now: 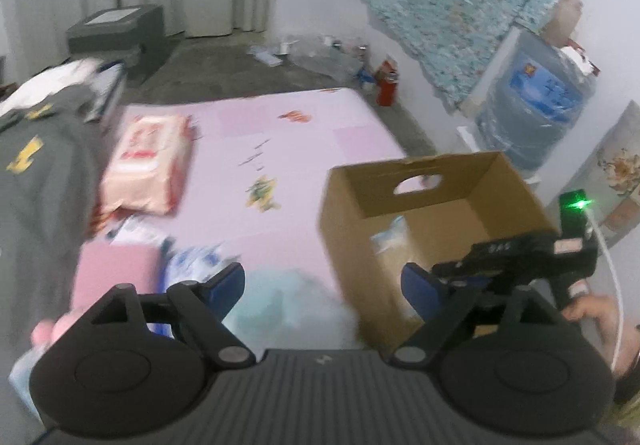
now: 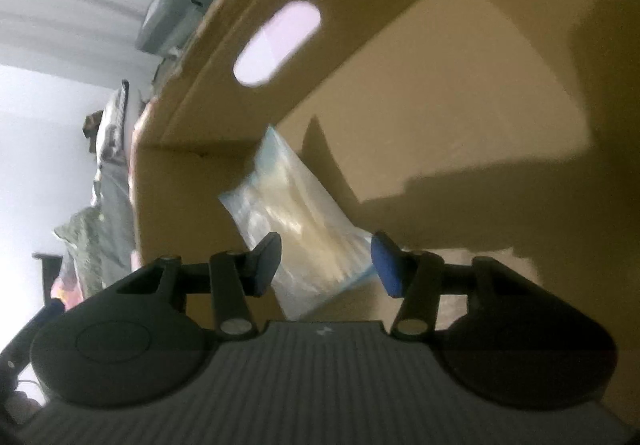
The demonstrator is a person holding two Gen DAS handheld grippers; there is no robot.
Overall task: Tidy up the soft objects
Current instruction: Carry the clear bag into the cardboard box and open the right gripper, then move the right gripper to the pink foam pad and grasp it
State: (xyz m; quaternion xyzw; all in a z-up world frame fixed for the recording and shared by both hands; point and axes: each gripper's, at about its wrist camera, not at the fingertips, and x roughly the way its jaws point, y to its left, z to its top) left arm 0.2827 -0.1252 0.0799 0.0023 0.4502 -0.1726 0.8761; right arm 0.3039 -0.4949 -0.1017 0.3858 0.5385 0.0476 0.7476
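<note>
In the left wrist view, the left gripper (image 1: 322, 285) stood wide apart and empty over a blurred pale teal bundle (image 1: 280, 305), perhaps cloth, at lower centre. The cardboard box (image 1: 352, 221) sat right of it. Inside the box, the right gripper's (image 2: 326, 265) jaws flanked a clear plastic bag (image 2: 296, 217) without pressing it.

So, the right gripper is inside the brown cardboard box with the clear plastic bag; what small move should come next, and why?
Probably open the right gripper wider and let go. The clear plastic bag sits between its fingers, already low inside the brown cardboard box, resting toward a corner. Whether the pads press on it is unclear. Then lift straight out.
</note>
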